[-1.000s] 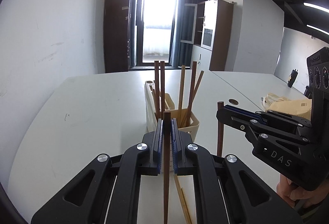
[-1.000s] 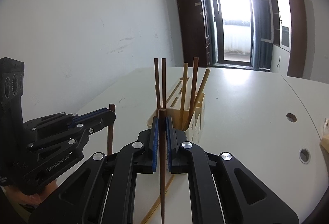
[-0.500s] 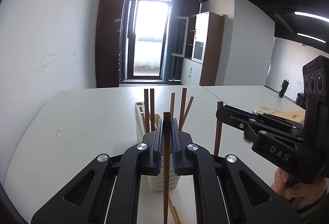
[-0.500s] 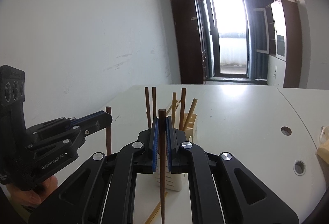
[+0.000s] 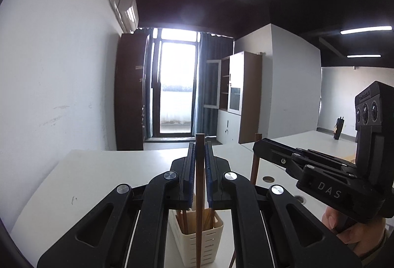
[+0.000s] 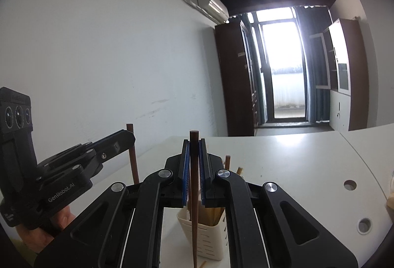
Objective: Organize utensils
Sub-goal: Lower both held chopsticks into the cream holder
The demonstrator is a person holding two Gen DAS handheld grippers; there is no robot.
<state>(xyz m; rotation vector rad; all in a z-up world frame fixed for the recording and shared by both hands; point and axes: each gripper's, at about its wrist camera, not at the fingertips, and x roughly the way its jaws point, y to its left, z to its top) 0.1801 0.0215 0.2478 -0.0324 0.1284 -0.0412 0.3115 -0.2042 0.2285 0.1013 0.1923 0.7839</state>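
A: Big white table (image 5: 103,169) under everything, cream slotted utensil holder (image 5: 197,241) as the landmark. Sitting way lower in both views than a second ago, tucked right under the fingers now. Also upright, several chopsticks standing inside.

B: Yep, raised and levelled out. Looks like lining up over the holder for a drop-in, though only a guess.

A: Left gripper (image 5: 200,164) directly above the holder, clamped tight on a dark brown chopstick (image 5: 199,194), held vertical, lower end hanging down in front of the holder's mouth. Not inside yet, hard to call from this angle.

B: Right gripper (image 6: 194,164) same deal, squeezed shut on its own dark chopstick (image 6: 194,194), vertical, tip dangling in front of the holder (image 6: 209,238). Just to the right of the holder in the left view.

A: Grip unchanged on both, no slip visible. Means pick-up done, placement still pending.

B: A pale stick (image 6: 203,263) lying flat at the holder's foot too. Probably next in the queue.
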